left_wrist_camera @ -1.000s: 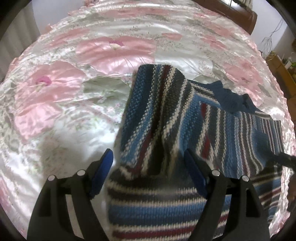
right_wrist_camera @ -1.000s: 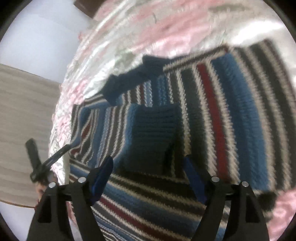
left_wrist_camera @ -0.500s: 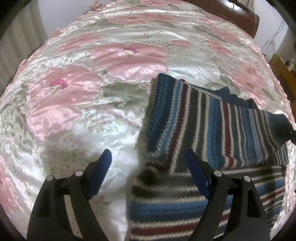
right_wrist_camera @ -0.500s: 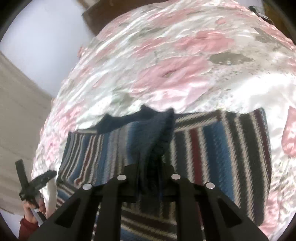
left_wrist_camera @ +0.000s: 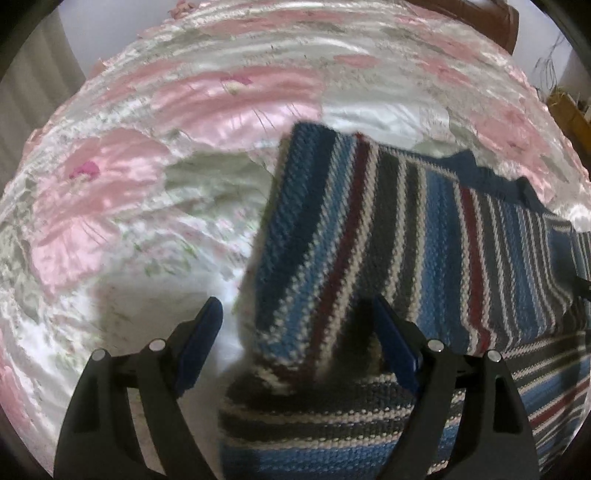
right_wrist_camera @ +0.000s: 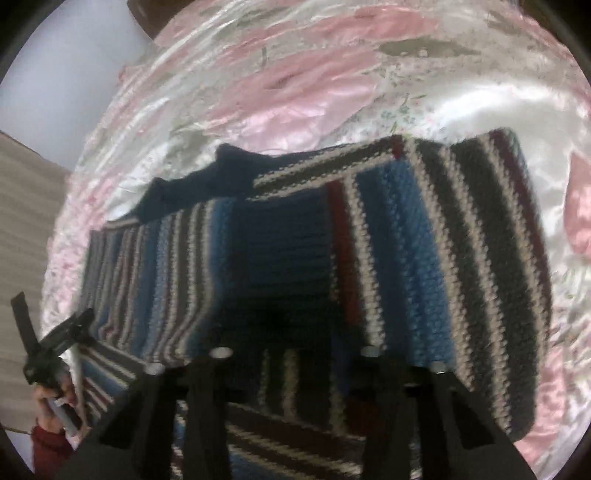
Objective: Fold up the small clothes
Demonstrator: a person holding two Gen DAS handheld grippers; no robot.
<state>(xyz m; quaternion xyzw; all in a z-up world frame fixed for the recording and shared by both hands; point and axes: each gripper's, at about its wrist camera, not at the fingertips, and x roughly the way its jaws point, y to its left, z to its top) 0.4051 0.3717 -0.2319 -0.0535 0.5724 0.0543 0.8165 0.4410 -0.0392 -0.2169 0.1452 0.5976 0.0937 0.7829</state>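
Observation:
A knitted sweater (left_wrist_camera: 424, 236) striped in blue, grey, white and maroon lies on the bed, with its navy collar (left_wrist_camera: 491, 177) at the far side. My left gripper (left_wrist_camera: 299, 332) stands open low over the sweater's left edge, holding nothing. In the right wrist view a sleeve lies folded across the sweater (right_wrist_camera: 443, 258), its navy cuff (right_wrist_camera: 284, 258) just ahead of my right gripper (right_wrist_camera: 295, 343). That gripper's fingers stand partly apart and their tips are lost in the dark knit. My left gripper (right_wrist_camera: 48, 354) also shows at the far left there, held by a hand.
The sweater rests on a shiny satin bedspread (left_wrist_camera: 147, 206) with large pink flowers, which stretches wide to the left and behind. A dark wooden headboard (left_wrist_camera: 480, 14) stands at the far end. A person's hand (right_wrist_camera: 55, 402) and red sleeve show at the lower left.
My right gripper, shut on the navy cuff half a second ago, has come down low over the sweater and its fingers have spread. The left gripper stayed open and moved closer to the sweater's edge.

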